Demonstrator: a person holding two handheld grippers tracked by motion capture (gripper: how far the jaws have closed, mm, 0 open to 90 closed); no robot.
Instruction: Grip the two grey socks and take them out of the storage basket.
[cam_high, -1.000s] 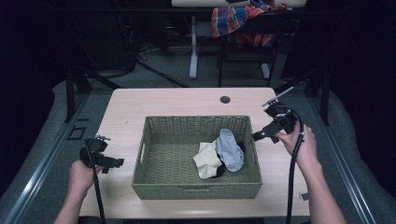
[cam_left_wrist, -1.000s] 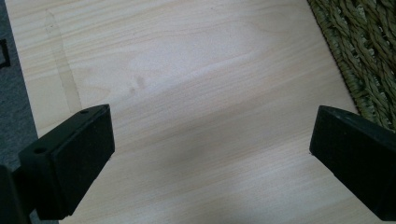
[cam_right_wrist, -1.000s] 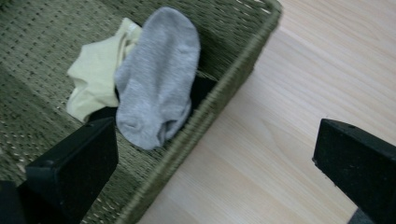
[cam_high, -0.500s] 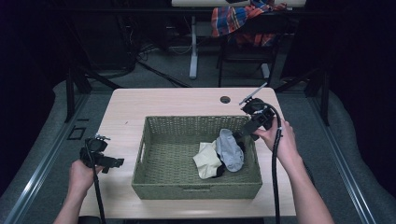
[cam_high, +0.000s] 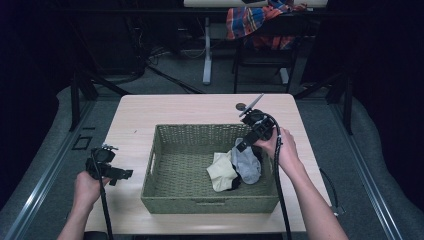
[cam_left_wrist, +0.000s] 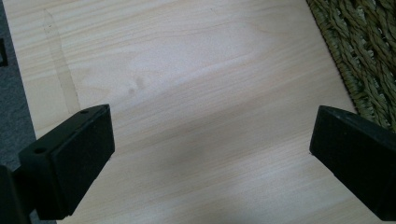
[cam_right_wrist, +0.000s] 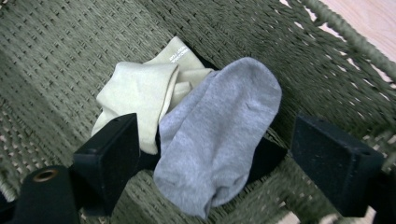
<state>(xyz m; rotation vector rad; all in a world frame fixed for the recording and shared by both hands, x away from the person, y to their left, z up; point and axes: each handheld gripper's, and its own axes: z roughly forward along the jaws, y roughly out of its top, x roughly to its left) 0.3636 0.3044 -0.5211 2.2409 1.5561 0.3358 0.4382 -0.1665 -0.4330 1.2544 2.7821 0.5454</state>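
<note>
Fingers of both grippers gape — right gripper (cam_right_wrist: 212, 172) over one grey sock (cam_right_wrist: 219, 135), one cream sock (cam_right_wrist: 140, 93), one basket (cam_high: 165, 200).

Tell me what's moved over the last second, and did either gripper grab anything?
The right gripper came in from beside the basket over its right rim and down toward the grey sock, jaws open on either side of it, nothing gripped yet. The left gripper stayed open over the table; the socks and basket haven't shifted.
</note>
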